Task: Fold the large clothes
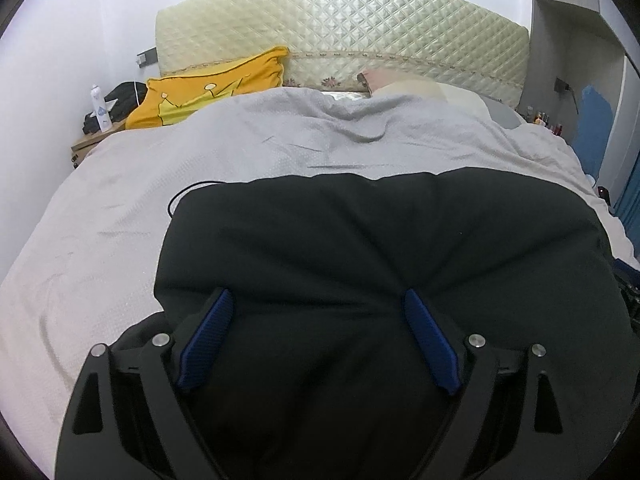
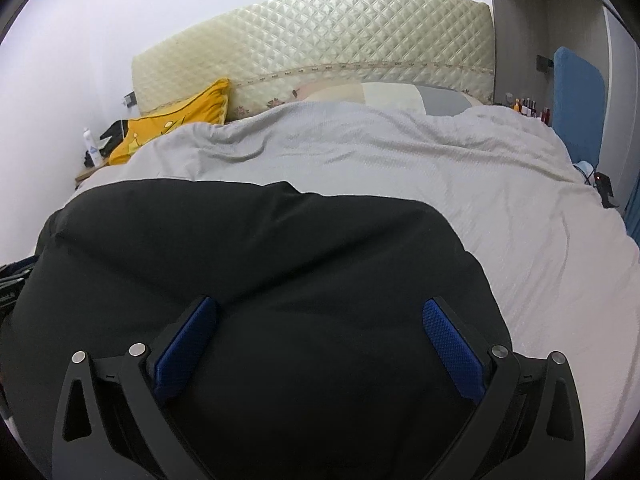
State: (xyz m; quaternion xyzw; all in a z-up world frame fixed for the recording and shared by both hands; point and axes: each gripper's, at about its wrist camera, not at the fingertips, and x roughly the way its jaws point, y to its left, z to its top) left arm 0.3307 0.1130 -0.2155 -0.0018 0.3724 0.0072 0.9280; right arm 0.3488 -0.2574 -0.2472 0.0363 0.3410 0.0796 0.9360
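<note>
With both tools spread wide over the bed, a large black fabric garment [image 1: 360, 248] lay flat on the wrinkled light grey bedspread [image 1: 120, 216].

Left gripper [image 1: 318, 300]: jaws stood well apart, blue textured pads [image 1: 208, 340] splayed outward above the black cloth; nothing was pinched between them, and whether the tips brushed the fabric could not be told. Right gripper [image 2: 320, 308]: jaws likewise wide, blue pads clear of each other, black cloth spanning the gap beneath them but not clamped. Garment occupied the near part of the bed, its far edge running across the bedspread; a thin black cord [image 1: 180, 196] looped out at its far left corner. Behind: cream quilted headboard [image 1: 340, 28], yellow cushion with a crown print [image 1: 200, 92] at its left end.
</note>
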